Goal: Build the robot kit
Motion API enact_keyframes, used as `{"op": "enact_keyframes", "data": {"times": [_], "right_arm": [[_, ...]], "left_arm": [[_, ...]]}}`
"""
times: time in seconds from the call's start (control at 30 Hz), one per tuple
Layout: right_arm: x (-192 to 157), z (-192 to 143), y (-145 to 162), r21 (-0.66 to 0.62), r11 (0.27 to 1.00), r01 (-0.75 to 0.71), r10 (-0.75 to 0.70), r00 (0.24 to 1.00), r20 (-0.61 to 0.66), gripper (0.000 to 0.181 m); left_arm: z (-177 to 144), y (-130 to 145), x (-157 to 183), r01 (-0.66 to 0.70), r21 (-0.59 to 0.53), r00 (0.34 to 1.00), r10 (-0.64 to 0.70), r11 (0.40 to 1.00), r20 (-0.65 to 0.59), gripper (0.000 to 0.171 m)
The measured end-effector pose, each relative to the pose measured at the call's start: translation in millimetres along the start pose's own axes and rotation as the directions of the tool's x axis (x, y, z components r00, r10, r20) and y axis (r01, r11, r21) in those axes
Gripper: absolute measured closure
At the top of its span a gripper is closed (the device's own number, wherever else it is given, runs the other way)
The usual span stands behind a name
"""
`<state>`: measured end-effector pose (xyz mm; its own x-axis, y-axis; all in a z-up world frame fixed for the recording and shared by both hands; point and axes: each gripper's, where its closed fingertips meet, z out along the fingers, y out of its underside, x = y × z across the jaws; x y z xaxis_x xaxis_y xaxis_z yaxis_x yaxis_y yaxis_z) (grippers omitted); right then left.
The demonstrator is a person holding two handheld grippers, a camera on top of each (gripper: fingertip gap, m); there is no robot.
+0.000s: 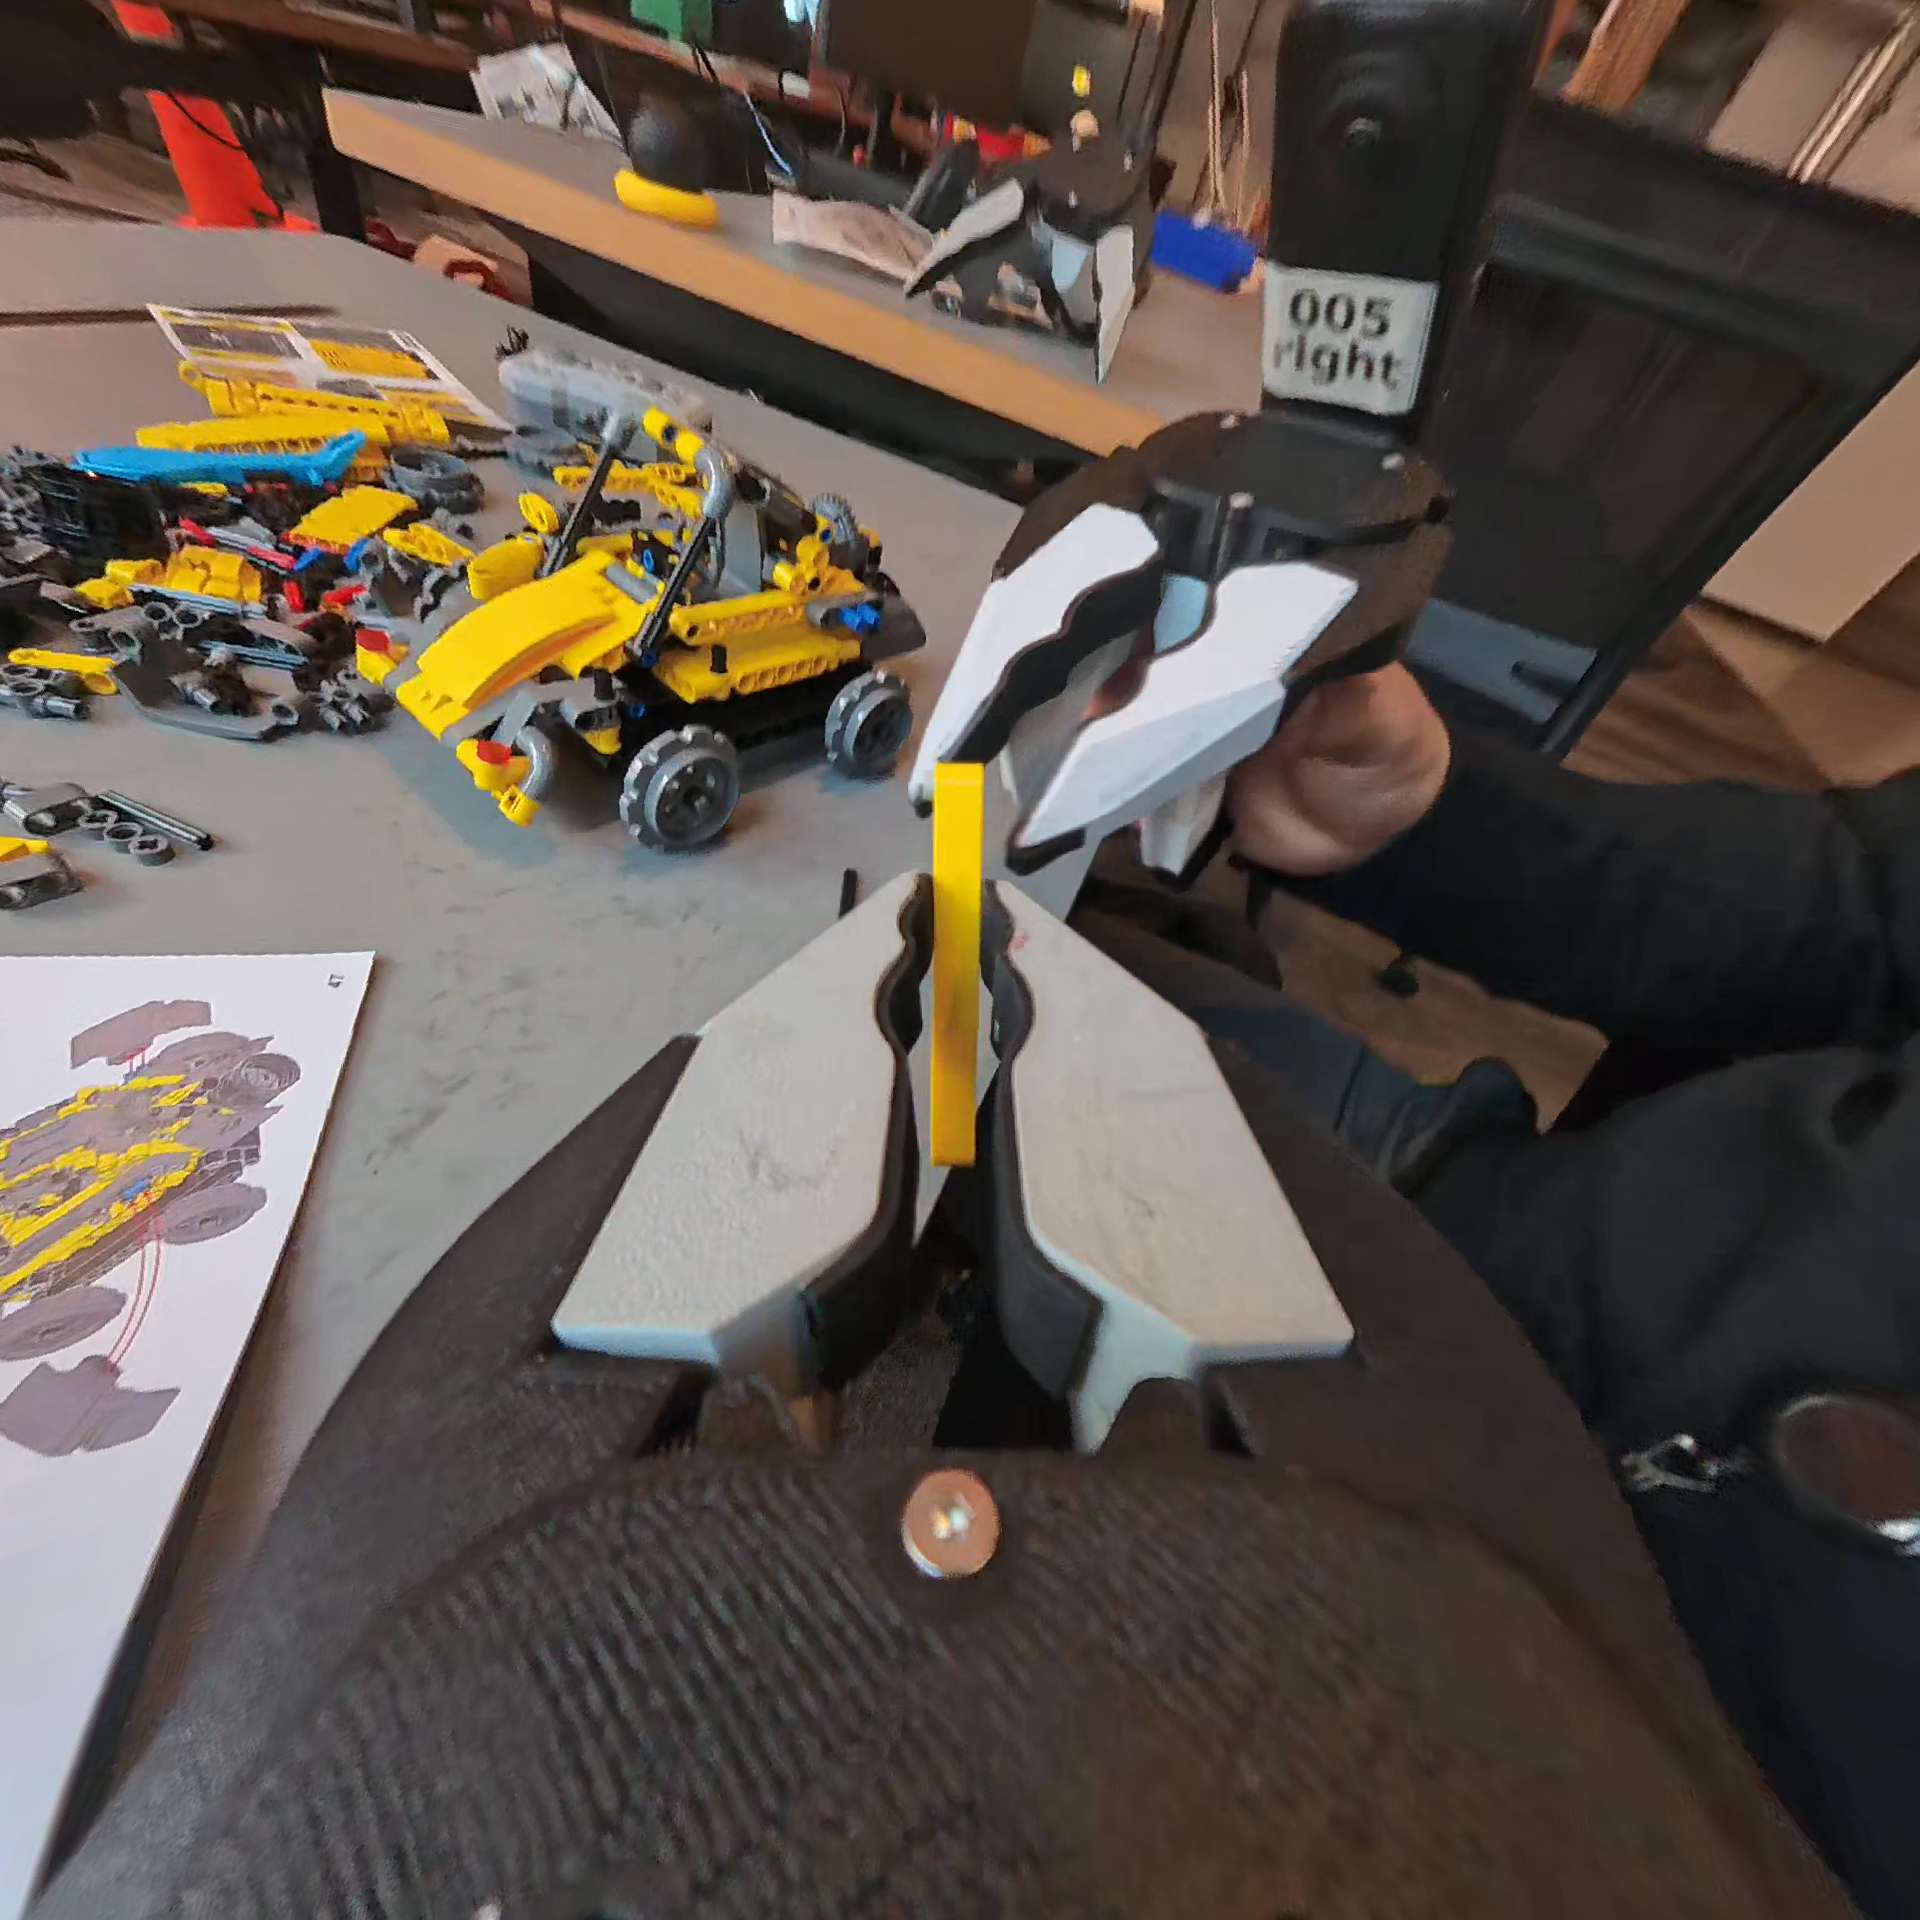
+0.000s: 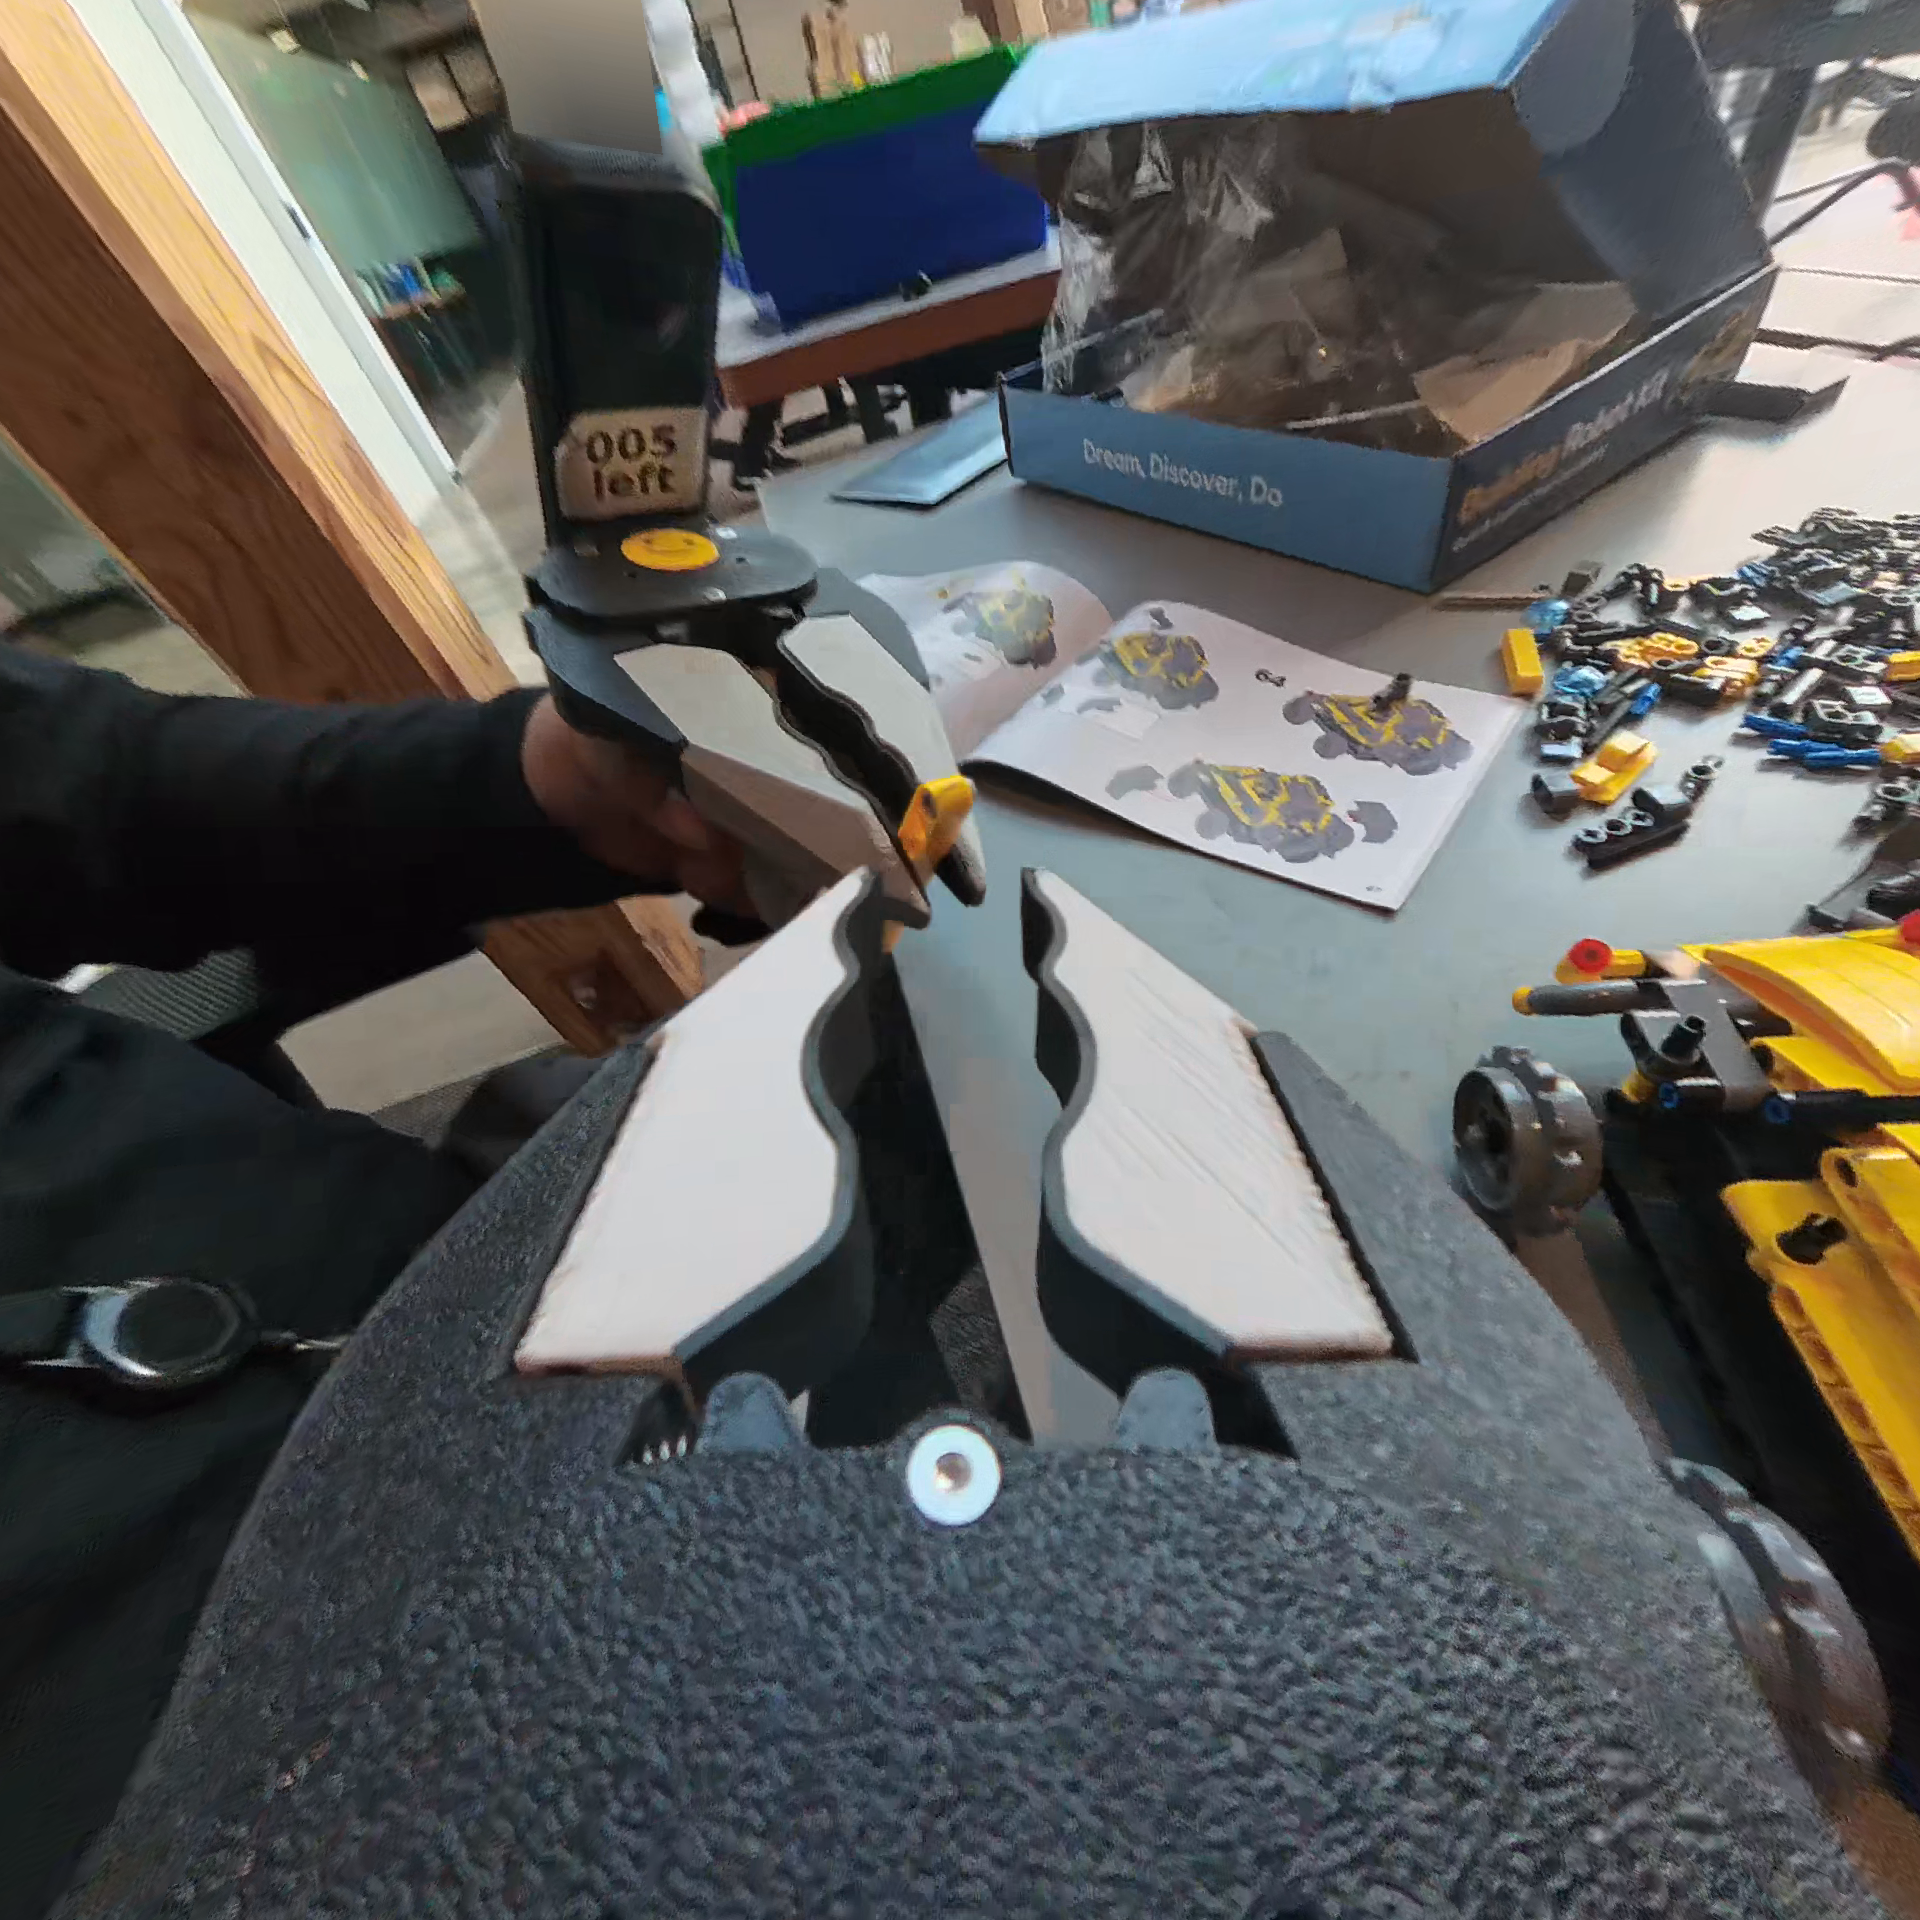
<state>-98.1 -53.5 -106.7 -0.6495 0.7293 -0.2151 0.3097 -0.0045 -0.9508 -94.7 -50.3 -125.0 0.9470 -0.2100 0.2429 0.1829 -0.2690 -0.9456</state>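
Clamped between the fingers of my left gripper [image 1: 954, 914] is a yellow beam [image 1: 956, 977], a flat, smooth plastic strip seen edge-on; its long axis runs along the fingers and its far end points up and away, past the fingertips. Both fingers are pale grey, matte plates with wavy black inner pads, set in a rough-textured black housing. My right gripper [image 2: 945, 883] has its fingers apart, nothing between them; in the left wrist view the tip of one right finger sits at the beam's far end, though actual contact I cannot confirm. Both grippers hang over the near edge of the grey surface [image 1: 540, 997]. Beside them lies an open instruction booklet [image 2: 1247, 748], white pages with printed diagrams. Farther off stands a part-built yellow vehicle [image 1: 665, 644] on grey knobbed wheels, then a loose parts pile [image 1: 208, 561] in yellow, black and blue. Beyond sits an open blue cardboard box [image 2: 1371, 343] containing crumpled clear bags.
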Motion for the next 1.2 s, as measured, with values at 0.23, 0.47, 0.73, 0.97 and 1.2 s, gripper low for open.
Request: {"op": "enact_keyframes", "data": {"times": [0.23,0.47,0.73,0.97,1.2], "right_arm": [[-12.5,-17.9,-29.0,0.099,0.993,-0.070,0.062,0.995,0.079,0.167],[-22.3,-23.8,-37.3,0.088,0.996,-0.001,-0.005,0.998,0.069,0.175],[-22.7,-20.9,-34.6,0.086,0.996,0.009,-0.014,0.998,0.063,0.179],[-25.0,-21.3,-37.4,0.096,0.995,0.036,-0.041,0.998,0.049,0.180],[-29.0,-26.3,-44.7,0.084,0.991,0.103,-0.104,0.994,0.010,0.175]], "left_arm": [[1.8,-24.1,18.8,-0.040,0.068,0.999,0.038,0.997,0.034,0.167],[2.0,-34.8,27.4,-0.204,0.028,0.969,0.198,0.978,0.149,0.167],[3.2,-33.0,27.4,-0.271,-0.027,0.942,0.270,0.962,0.199,0.165],[0.3,-41.9,28.0,-0.303,-0.008,0.925,0.297,0.953,0.236,0.167],[-6.9,-52.7,23.2,-0.361,-0.025,0.884,0.351,0.932,0.308,0.167]]}}
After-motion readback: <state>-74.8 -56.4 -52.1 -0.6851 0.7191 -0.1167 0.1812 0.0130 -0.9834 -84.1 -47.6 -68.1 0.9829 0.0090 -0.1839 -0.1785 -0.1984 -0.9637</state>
